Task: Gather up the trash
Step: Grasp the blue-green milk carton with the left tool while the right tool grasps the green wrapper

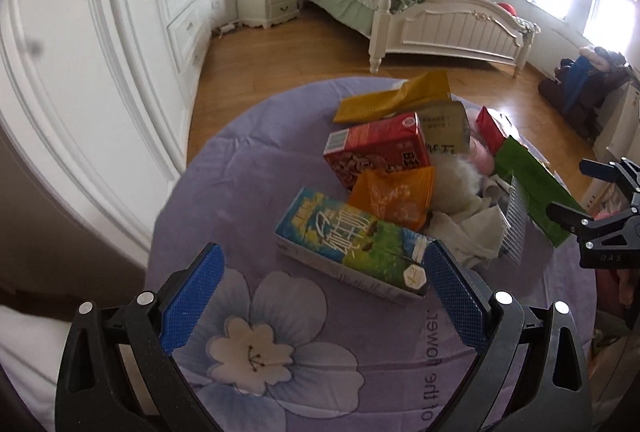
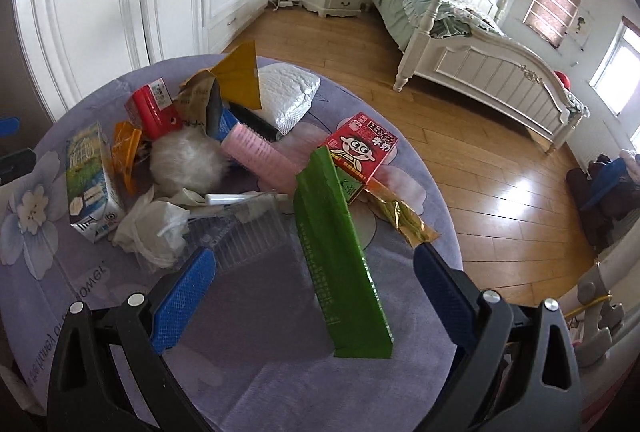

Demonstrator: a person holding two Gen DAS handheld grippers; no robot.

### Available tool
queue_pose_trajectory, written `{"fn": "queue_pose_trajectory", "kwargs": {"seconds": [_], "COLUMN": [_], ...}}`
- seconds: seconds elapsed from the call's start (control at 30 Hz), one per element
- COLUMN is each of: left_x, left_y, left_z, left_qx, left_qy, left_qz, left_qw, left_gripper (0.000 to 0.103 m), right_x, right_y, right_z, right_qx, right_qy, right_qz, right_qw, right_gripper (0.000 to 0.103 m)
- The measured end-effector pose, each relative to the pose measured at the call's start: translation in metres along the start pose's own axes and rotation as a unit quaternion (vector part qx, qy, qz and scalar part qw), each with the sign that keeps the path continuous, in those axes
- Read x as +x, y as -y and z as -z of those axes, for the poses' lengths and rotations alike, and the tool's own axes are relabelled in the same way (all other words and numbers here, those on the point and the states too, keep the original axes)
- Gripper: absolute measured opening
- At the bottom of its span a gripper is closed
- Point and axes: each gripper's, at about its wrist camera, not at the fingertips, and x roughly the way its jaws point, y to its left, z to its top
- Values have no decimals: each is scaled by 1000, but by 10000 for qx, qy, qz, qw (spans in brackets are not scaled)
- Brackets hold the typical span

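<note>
Left claw [image 1: 320, 274] spread wide, empty, low over the round purple table [image 1: 224, 168], right pad beside the milk carton [image 1: 352, 252] corner. Trash heap mid-table, left to right: carton, orange wrapper [image 1: 394, 198], red box [image 1: 376, 150], white fluff [image 2: 186, 162], pink roller [image 2: 256, 152], green pouch [image 2: 340, 264]. Right claw [image 2: 314, 274] also spread, empty, pouch lying between its pads, untouched.

The tabletop [image 2: 248, 360] wears matt lilac cloth with printed flowers. The green wrapper [image 2: 340, 260] looks like glossy film; the milk carton [image 1: 352, 244] is smooth printed card. A gold foil wrapper [image 2: 404, 218] glints, crinkled. The white fluffy ball [image 2: 184, 162] is furry. The floor [image 2: 460, 168] is polished, shiny wood.
</note>
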Motion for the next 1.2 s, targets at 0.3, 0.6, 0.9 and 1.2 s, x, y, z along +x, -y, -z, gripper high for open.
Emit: {"fn": "queue_pose_trajectory", "kwargs": {"seconds": [0.3, 0.6, 0.9, 1.2], "left_x": [57, 83, 70, 21], "left_y": [22, 40, 37, 58], "left_z": [-20, -28, -5, 6], "left_qx": [-519, -714, -449, 5], "left_qy": [-947, -1057, -1072, -564], "left_qz": [-619, -399, 275, 532], "left_qw": [9922, 9910, 9928, 9970], "left_gripper": [98, 63, 52, 52], "right_x": [42, 65, 40, 3], "right_y": [14, 15, 16, 16], "right_z": [-7, 1, 6, 10], "right_qx": [-513, -415, -205, 40], "right_qy": [-610, -1090, -920, -451], "right_qz": [-252, -1017, -1443, -1493], "right_qw": [9965, 9880, 9850, 9878], "right_gripper": [98, 62, 4, 4]}}
